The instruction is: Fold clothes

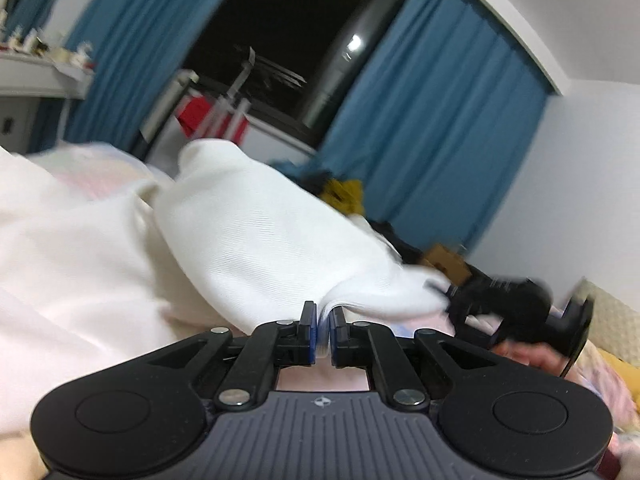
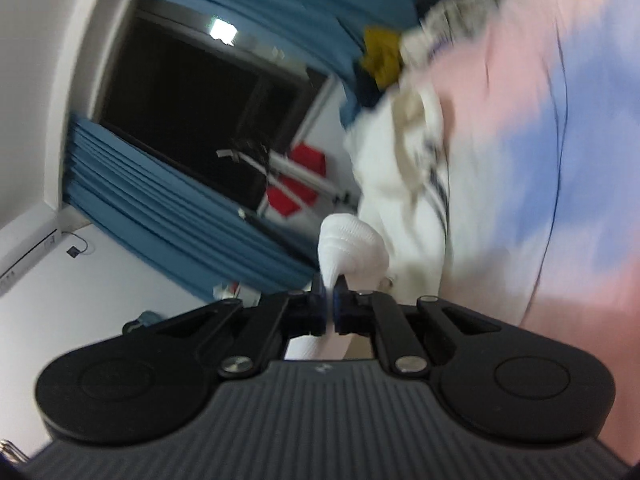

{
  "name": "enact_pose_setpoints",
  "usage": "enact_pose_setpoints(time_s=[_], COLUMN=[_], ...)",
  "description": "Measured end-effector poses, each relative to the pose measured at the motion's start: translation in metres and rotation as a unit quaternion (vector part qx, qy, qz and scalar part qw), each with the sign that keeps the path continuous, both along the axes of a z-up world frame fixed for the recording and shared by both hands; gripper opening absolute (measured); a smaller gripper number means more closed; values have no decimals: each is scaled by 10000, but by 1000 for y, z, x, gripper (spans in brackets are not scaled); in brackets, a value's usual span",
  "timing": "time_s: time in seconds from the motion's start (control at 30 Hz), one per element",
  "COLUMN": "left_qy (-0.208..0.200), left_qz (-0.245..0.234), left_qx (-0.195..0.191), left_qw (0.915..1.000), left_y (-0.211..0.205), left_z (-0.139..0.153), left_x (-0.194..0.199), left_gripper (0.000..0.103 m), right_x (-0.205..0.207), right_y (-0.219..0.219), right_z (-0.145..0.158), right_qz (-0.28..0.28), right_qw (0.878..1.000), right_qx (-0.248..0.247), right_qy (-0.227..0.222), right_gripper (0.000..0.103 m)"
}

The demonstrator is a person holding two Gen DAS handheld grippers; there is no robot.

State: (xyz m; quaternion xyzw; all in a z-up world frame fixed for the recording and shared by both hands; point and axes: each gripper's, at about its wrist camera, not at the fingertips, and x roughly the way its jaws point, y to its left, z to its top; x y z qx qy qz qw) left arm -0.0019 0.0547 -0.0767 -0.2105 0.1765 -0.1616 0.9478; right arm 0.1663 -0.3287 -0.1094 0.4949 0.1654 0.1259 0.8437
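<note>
A white garment (image 1: 248,224) lies spread over the bed, blurred by motion. My left gripper (image 1: 323,322) is shut on a bunched edge of it, the cloth pinched between the blue pads. To the right in the left wrist view, my right gripper (image 1: 444,294) holds another part of the same garment, with a hand (image 1: 524,354) below it. In the right wrist view my right gripper (image 2: 331,298) is shut on a white fold (image 2: 352,246) of the garment, which rises above the fingers. The rest of the white garment (image 2: 392,184), with dark stripes, trails off to the right.
A pink and blue bedsheet (image 2: 552,128) fills the right of the right wrist view. A pile of yellow and dark clothes (image 1: 340,192) lies at the bed's far side. Blue curtains (image 1: 432,120) frame a dark window (image 1: 288,32). A rack with red cloth (image 1: 196,114) stands behind the bed.
</note>
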Motion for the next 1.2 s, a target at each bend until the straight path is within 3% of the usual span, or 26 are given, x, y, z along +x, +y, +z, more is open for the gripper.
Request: enact_pose_setpoints(time_s=[0.13,0.23,0.3,0.4,0.5,0.57,0.63,0.67,0.73,0.83,1.0,1.1,1.17,1.2], left_qy=[142,248,318,649,1113,1591,2000,2157,2283,2445,2677,2658,2667,2674], left_qz=[-341,-596,-766,-466,17,578,1132,1395,1770,2309,3176,3551,3700,3773], left_qx=[0,0,0,-102,-452,-898,-1469,-1774,-1992,-2269,-2628,-2881,-2950,-2979], left_qw=[9993,9979,9966,9968,9928,9815,9621,9500,9364,9140,8709,8487,8396,8351], left_y=[-12,-21,-27,-13,23,59,97,116,133,156,191,204,213,217], left_z=[-4,-7,-9,-8,-8,-14,-23,-29,-38,-53,-75,-82,-82,-81], left_x=[-13,-23,-29,-44,-56,-60,-65,-67,-69,-70,-70,-65,-63,-61], left_gripper=[21,33,38,48,62,63,65,68,72,73,73,65,47,33], right_x=[-26,-31,-29,-27,-33,-44,-55,-59,-59,-48,-31,-32,-32,-33], right_y=[-39,-70,-93,-122,-130,-130,-125,-123,-121,-125,-143,-143,-143,-142], right_z=[29,32,28,17,20,27,42,48,51,43,22,20,20,21], right_qz=[-501,-1019,-1291,-1711,-2132,-2423,-2809,-2980,-3250,-3446,-3337,-3299,-3274,-3259], right_qw=[9965,9884,9843,9779,9712,9647,9477,9388,9251,9189,9288,9320,9330,9338], right_qx=[-633,-1127,-1139,-1045,-1050,-977,-1297,-1447,-1718,-1852,-1588,-1476,-1476,-1463], right_qy=[-234,57,378,599,172,-325,-783,-939,-951,-507,260,270,229,214], right_gripper=[7,7,7,6,6,6,6,6,6,6,6,6,6,6])
